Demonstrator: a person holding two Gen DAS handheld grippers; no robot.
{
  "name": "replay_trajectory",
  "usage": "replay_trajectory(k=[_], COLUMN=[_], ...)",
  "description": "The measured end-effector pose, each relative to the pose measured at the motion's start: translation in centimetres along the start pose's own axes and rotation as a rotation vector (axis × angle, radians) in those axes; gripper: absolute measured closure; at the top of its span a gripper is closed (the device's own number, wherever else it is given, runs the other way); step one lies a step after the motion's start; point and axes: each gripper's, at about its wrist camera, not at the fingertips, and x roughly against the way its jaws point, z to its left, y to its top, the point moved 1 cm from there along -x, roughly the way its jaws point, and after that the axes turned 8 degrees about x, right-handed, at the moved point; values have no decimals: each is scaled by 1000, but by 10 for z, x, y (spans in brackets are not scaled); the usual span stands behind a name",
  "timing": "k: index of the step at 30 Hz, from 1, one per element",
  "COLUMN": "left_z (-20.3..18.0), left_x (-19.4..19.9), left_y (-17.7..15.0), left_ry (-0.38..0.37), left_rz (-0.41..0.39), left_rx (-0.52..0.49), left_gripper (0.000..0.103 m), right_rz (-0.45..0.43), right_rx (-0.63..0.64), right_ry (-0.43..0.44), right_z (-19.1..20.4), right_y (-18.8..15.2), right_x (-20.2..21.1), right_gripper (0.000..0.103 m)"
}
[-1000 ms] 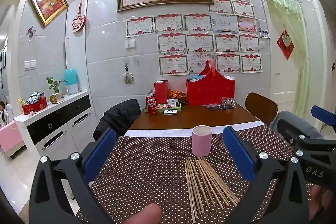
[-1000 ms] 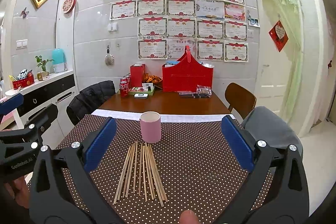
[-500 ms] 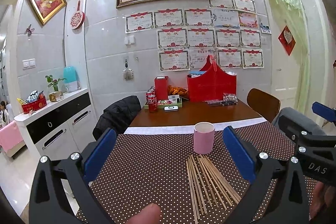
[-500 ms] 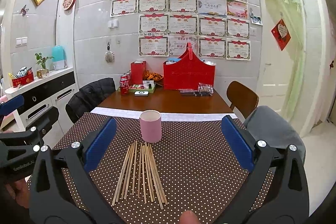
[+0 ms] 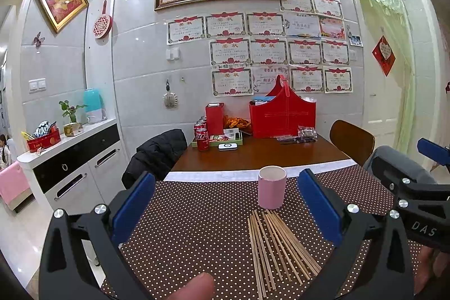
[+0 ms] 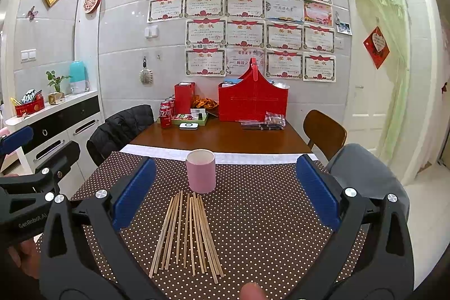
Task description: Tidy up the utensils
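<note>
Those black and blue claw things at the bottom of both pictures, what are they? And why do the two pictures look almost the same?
They are two grabbing tools, one in each of a person's hands. Each has a small camera looking forward between its two blue fingers, which is why there are two pictures of one room.

One picture comes from the left gripper, and the right one pokes in at its edge. The other comes from the right gripper.

Both are wide open and hold nothing.

On the dotted tablecloth lies a loose bunch of wooden chopsticks, fanned out flat. Just behind them stands a pink cup, upright. From here I cannot see inside it. The job is tidying the chopsticks, probably into that cup.

Farther back are a red basket and soda cans.
</note>
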Motion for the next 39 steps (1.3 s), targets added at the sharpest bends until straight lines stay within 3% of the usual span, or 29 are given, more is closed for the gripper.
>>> replay_trajectory(k=[19, 27, 33, 35, 39], left_z=[-2, -2, 5, 12, 25], left_x=[-6, -25, -69, -93, -134], left_y=[-5, -15, -45, -66, -107], left_ry=[3, 7, 39, 79, 87], left_rz=[21, 79, 202, 271, 416], left_rx=[-1, -8, -36, -39, -32], left_gripper=[4, 4, 4, 4, 4], right_rz=[8, 52, 175, 236, 367], right_rx=[1, 0, 10, 7, 1], right_ry=[4, 19, 65, 89, 147], right_z=[-2, -6, -10, -12, -17], right_y=[-4, -9, -32, -43, -77], right_x=[-2, -19, -64, -84, -128], right_gripper=[5, 5, 5, 5, 5])
